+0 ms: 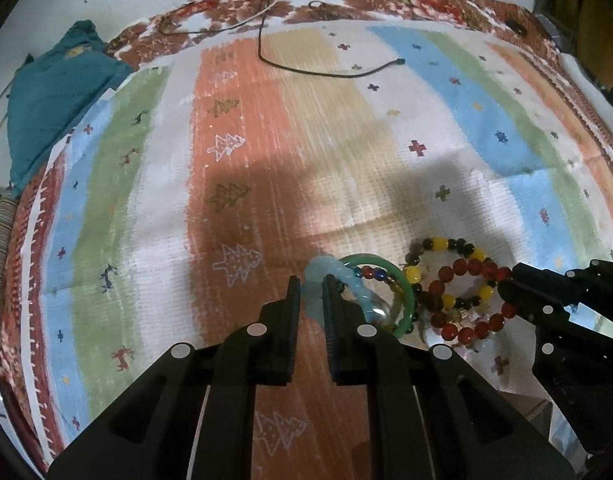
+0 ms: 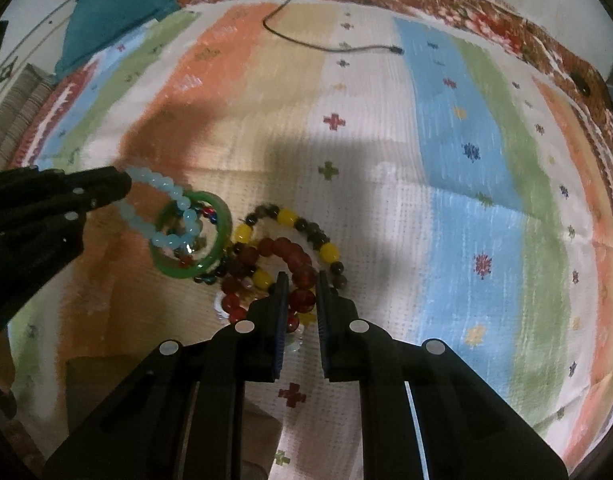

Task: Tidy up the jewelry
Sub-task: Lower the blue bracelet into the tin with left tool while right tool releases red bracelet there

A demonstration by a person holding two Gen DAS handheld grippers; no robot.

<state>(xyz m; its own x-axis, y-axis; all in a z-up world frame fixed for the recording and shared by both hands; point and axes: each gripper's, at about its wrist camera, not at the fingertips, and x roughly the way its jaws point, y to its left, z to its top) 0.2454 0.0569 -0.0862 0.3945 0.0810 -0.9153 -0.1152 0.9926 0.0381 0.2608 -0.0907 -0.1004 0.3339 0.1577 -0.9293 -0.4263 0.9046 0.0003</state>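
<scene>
A pile of bracelets lies on a striped cloth (image 1: 346, 140). My left gripper (image 1: 311, 285) is shut on a light blue bead bracelet (image 1: 326, 276); in the right wrist view this bracelet (image 2: 166, 208) stretches from the left gripper (image 2: 124, 186) over a green bangle (image 2: 218, 248). The green bangle (image 1: 404, 280) lies flat beside a red bead bracelet (image 1: 474, 268) and a yellow and dark bead bracelet (image 1: 438, 245). My right gripper (image 2: 301, 280) is shut on the red bead bracelet (image 2: 302, 298); it also shows in the left wrist view (image 1: 506, 280).
A teal cloth bag (image 1: 54, 92) lies at the far left. A black cable (image 1: 326, 70) runs across the far part of the cloth. A white roll (image 1: 590, 92) lies at the far right edge.
</scene>
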